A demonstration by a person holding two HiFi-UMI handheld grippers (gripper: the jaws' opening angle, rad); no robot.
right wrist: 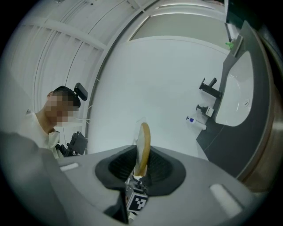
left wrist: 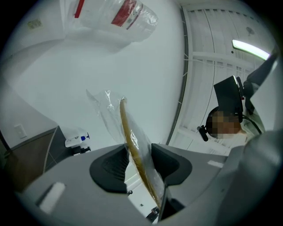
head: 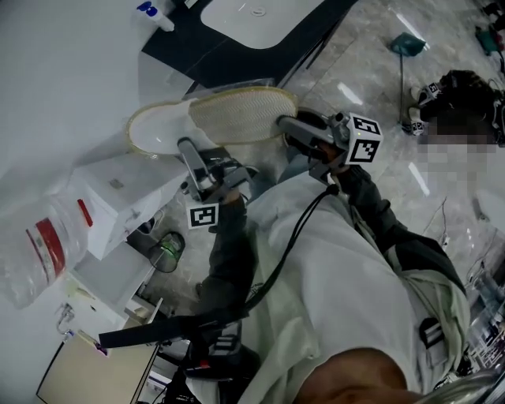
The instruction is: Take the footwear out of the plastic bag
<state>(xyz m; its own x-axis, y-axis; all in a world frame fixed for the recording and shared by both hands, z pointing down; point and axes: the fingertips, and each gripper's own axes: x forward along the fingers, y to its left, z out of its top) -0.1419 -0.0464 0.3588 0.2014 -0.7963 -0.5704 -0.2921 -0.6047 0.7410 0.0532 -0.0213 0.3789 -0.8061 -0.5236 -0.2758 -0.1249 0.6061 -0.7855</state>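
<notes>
A pair of flat slippers, one showing its beige woven sole (head: 241,110) and one white (head: 158,130), is held up between both grippers. My left gripper (head: 188,151) clamps the clear plastic bag (left wrist: 104,110) with a slipper's tan edge (left wrist: 128,132) inside the film; the pads of the left gripper (left wrist: 139,165) press on it from both sides. My right gripper (head: 286,125) is shut on the far end of the beige-soled slipper, whose rim (right wrist: 144,137) stands upright between the right gripper's (right wrist: 141,165) pads. The film hardly shows in the head view.
A white box (head: 118,193) stands below the slippers, and a clear wrapper with a red label (head: 43,245) lies at its left. A dark counter (head: 197,55) with a white sink (head: 245,20) and a soap bottle (head: 154,12) lies beyond. A person (head: 461,118) is at the right.
</notes>
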